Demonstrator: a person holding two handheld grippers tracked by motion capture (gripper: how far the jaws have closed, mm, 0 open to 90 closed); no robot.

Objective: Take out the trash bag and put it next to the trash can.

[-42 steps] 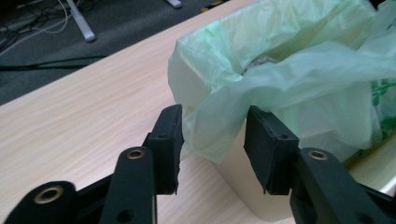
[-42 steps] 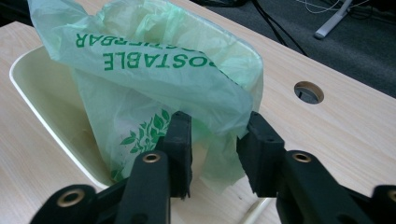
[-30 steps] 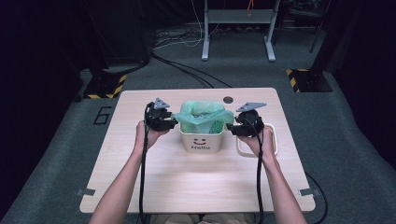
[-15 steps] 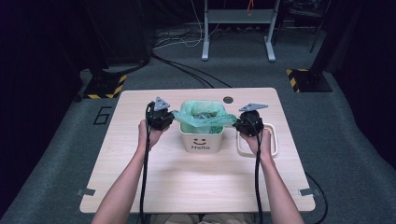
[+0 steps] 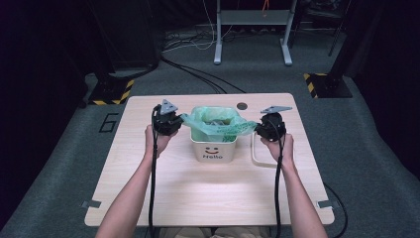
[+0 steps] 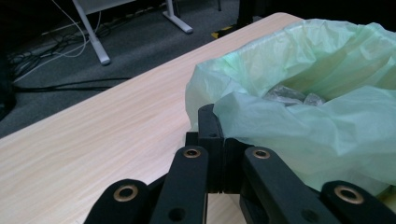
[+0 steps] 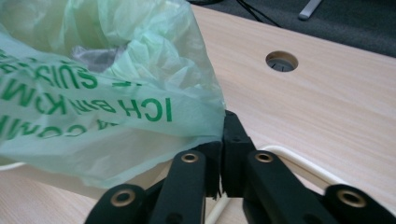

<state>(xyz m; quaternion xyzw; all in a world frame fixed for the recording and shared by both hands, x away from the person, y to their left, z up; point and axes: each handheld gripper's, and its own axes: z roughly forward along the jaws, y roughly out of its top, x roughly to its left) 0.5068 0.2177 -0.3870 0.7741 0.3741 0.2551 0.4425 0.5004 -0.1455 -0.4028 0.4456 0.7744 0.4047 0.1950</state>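
1. In the high view we see a pale wooden table point(image 5: 148, 198) on grey carpet, with a metal stand point(image 5: 250, 20) and loose cables on the floor beyond it and yellow-black striped feet at either side. A white bin point(image 5: 214, 148) stands upright at the table's middle, printed with a smiley face and the word "Hello". A round cable hole point(image 5: 241, 105) lies behind it and a white loop handle point(image 5: 255, 151) lies flat just to its right.
2. Still from above, the green bag point(image 5: 215, 124) lines the bin, mouth upward, its rim stretched sideways so that its long axis runs left to right. The left gripper point(image 5: 174, 121) pinches the left edge and the right gripper point(image 5: 258, 128) the right edge; both have just been closing with the film between their jaws. Nothing stands between the hands and the bag.
3. In the left gripper view the jaws stand clenched on a fold of the green film, bare table to the left. Crumpled clear waste point(image 6: 292, 95) lies inside the bag.
4. In the right gripper view the jaws are likewise clamped on the bag's edge. Green print reads upside down: "ICH BIN KOM…", the rest cut off. The white loop passes beneath the jaws.
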